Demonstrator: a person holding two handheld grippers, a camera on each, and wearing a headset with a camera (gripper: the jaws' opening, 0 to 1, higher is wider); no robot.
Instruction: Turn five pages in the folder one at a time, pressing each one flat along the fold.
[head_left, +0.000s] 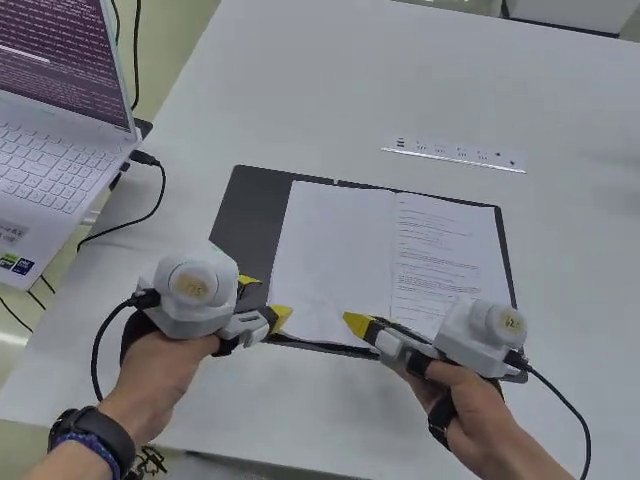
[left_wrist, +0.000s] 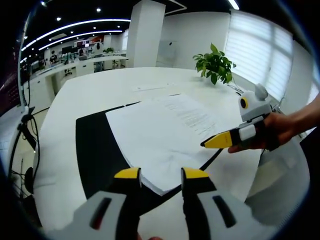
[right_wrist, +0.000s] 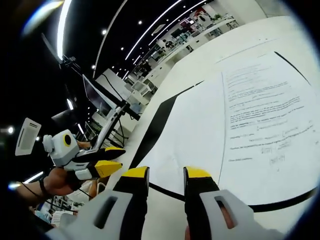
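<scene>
- The left gripper (head_left: 266, 300), a grey two-jaw tool with yellow tips, hovers at the near left edge of the folder. In its own view (left_wrist: 161, 174) the jaws stand a moderate way apart with nothing clamped. The near corner of the paper shows in the gap between them, and I cannot tell whether either tip touches it.
- The right gripper (head_left: 358, 322), of the same make, sits at the near edge close to the fold, its tips pointing left toward the other gripper. Its own view (right_wrist: 166, 173) shows a clear gap between the jaws, and they hold nothing.
- The thin black folder (head_left: 250, 215) lies open and flat on the white table (head_left: 300, 80), directly in front of both grippers.
- The blank white left-hand page (head_left: 335, 250) lies flat on the left half.
- The white right-hand page printed with text (head_left: 445, 260) lies flat on the right half and meets the blank one at the fold (head_left: 392, 250).
- Judged from this, no sheet is lifted, so the work sits between turns. How many pages are already over cannot be told.
- The next move calls for the right jaws to pinch one sheet alone at the printed page's near edge, swing it leftward, then press it down along the fold.
- Further left stands an open white laptop (head_left: 50, 150) with its black cable (head_left: 150, 205).
- Beyond the folder lies a flat white power strip (head_left: 455, 155).
- Farthest off is a green potted plant (left_wrist: 215, 62).
</scene>
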